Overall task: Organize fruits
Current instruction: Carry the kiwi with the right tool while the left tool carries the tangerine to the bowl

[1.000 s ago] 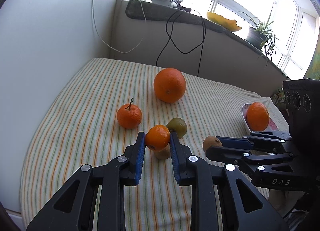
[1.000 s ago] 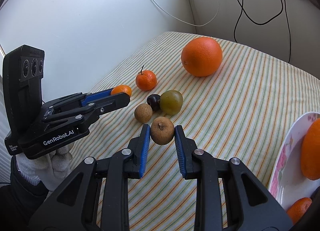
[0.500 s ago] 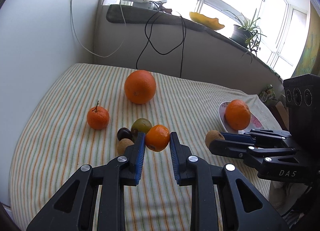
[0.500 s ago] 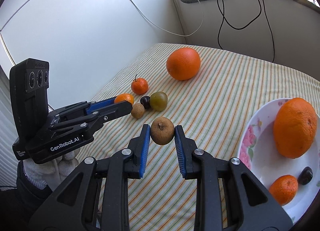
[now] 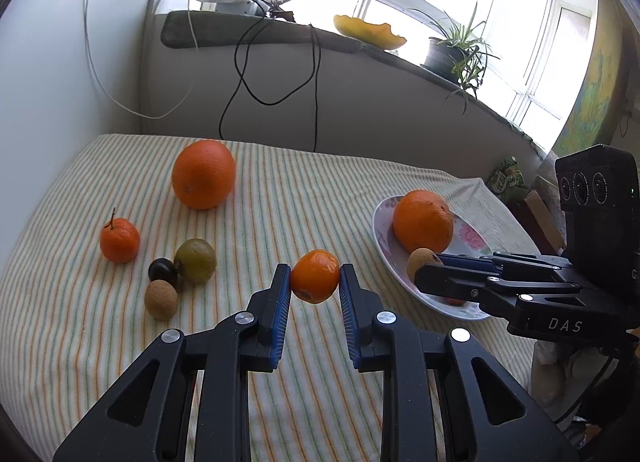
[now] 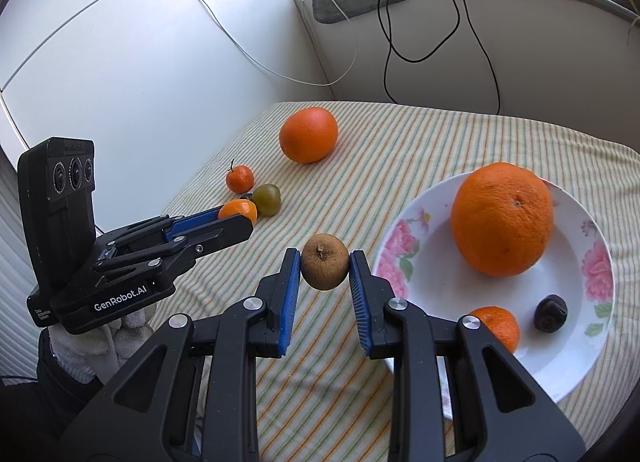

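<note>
My left gripper [image 5: 314,280] is shut on a small tangerine [image 5: 315,276], held above the striped cloth left of the plate. My right gripper [image 6: 324,268] is shut on a brown round fruit [image 6: 324,267], held just left of the white flowered plate [image 6: 404,258]. On that plate lie a large orange [image 6: 502,218], a small tangerine [image 6: 498,326] and a dark fruit [image 6: 551,312]. On the cloth rest a big orange [image 5: 203,174], a stemmed tangerine [image 5: 119,240], a green fruit [image 5: 196,261], a dark fruit [image 5: 162,270] and a brown fruit [image 5: 161,299].
The table [image 5: 80,342] stands in a corner, with a white wall to the left and a low wall behind. Black and white cables [image 5: 276,74] hang from the sill above. A potted plant [image 5: 456,50] stands on the sill. A gloved hand [image 6: 100,338] holds the left gripper.
Both grippers have carried their fruits to the right, away from the loose fruits and toward the plate. The plate with its orange has come fully into both views.
</note>
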`<state>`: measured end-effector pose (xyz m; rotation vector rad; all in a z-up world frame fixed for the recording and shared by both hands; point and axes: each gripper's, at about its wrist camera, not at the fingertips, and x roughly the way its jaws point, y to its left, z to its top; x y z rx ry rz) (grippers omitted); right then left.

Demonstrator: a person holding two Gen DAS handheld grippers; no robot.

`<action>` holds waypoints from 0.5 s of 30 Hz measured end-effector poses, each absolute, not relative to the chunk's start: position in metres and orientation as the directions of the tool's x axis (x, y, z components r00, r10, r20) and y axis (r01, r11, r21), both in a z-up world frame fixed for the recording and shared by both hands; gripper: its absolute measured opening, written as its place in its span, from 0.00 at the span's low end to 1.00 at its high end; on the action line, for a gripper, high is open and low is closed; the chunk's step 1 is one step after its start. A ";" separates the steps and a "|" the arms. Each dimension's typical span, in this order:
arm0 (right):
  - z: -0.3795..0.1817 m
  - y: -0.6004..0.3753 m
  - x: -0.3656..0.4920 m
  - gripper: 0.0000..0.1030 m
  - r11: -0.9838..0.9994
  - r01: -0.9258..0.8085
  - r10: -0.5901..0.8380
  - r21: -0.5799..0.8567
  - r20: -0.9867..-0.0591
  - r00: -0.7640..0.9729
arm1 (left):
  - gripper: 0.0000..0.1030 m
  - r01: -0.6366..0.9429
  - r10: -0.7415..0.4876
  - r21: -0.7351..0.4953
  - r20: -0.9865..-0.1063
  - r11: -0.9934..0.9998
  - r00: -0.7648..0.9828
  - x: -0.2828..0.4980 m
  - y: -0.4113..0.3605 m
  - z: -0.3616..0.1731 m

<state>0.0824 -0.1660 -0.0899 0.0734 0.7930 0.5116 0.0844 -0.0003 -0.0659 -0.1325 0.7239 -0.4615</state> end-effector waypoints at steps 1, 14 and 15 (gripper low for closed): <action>-0.090 -0.170 0.082 0.25 0.880 -0.404 0.460 0.249 -0.662 0.592 | 0.22 0.368 -0.456 -0.273 -0.607 0.889 0.651 0.084 -0.004 -0.066; -0.092 -0.217 0.081 0.25 0.912 -0.328 0.404 0.245 -0.668 0.625 | 0.22 0.441 -0.519 -0.289 -0.610 0.850 0.599 0.091 -0.055 -0.071; -0.092 -0.219 0.080 0.25 0.913 -0.327 0.403 0.244 -0.668 0.626 | 0.22 0.445 -0.521 -0.288 -0.611 0.848 0.596 0.092 -0.058 -0.070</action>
